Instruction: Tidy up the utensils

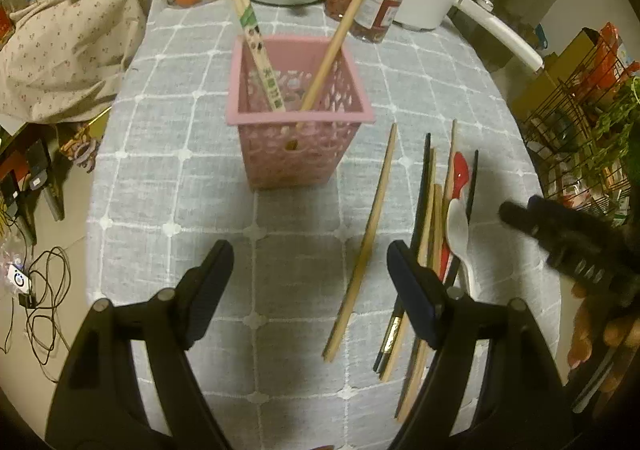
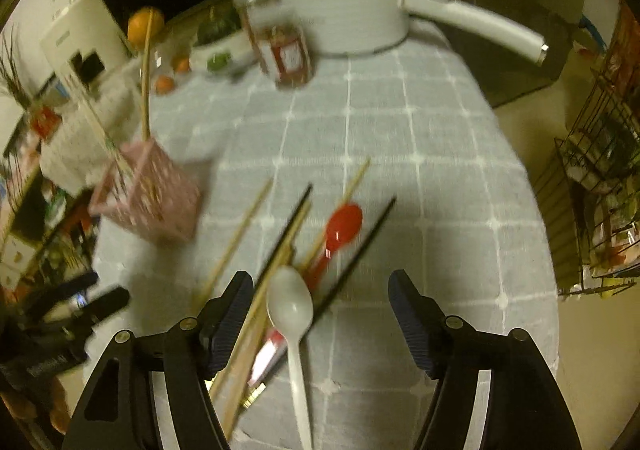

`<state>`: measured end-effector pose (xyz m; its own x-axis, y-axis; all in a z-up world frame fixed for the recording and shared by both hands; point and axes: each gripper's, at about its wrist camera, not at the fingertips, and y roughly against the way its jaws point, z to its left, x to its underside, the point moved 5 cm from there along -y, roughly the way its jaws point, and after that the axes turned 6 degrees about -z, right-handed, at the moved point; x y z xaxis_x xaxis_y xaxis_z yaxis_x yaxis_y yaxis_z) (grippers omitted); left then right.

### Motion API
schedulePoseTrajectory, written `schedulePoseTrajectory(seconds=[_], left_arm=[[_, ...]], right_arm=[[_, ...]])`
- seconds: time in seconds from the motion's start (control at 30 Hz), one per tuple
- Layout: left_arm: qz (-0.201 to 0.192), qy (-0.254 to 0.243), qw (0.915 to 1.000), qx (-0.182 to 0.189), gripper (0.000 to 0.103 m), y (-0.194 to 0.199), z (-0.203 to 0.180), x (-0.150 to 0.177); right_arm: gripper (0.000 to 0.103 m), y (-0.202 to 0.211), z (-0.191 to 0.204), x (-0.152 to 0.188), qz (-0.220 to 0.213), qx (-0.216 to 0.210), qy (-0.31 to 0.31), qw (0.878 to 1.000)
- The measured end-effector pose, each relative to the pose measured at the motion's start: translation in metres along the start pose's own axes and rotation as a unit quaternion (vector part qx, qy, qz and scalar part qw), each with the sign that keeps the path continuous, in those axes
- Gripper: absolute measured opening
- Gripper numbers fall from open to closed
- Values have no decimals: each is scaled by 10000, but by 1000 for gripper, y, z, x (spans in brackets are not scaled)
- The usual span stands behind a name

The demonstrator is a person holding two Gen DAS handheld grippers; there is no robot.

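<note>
The right claw [image 2: 320,314] hangs with jaws apart and empty directly over the white spoon [image 2: 290,306], whose long axis runs near to far between its fingers. The left claw [image 1: 310,282], also wide and empty, sits left of the utensil pile, so the right is nearer. The spoon is pale plastic, bowl far, lying on the counter [image 2: 440,177] right of the pink basket [image 2: 148,197].

Left gripper [image 1: 310,262]: jaws wide, empty, angled down near the pink basket [image 1: 298,121]. Right gripper [image 2: 322,292]: jaws wide, empty, right of basket.
</note>
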<state>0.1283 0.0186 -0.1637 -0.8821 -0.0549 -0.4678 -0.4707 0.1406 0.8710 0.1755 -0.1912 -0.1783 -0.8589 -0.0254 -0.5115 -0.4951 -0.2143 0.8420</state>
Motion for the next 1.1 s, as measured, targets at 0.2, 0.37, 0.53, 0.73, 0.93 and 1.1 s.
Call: schedulePoseTrajectory(seconds=[0.2,0.37,0.53,0.73,0.93,1.1], left_arm=[[27,1,10000,-4,79,-2,1,0],[39,3,10000,3,79,-2,3,0],[26,14,10000,7,79,-2,4,0],[31,-54,10000,19,79,-2,2,1],[23,-129,9999,81,79,-2,-5,2],[59,-166,9998,88,79,-5,-10,3]], right_arm=[[71,-22,6,21,442,-2,354,9984],[68,-29,15,25,622,-268,409,9969],[55,-32,28,25,670,-395,562,9954],[33,-43,30,24,769,-433,540,9946],[11,-44,27,24,818,-560,586,9934],[18,-41,16,21,831,-631,405,9937]])
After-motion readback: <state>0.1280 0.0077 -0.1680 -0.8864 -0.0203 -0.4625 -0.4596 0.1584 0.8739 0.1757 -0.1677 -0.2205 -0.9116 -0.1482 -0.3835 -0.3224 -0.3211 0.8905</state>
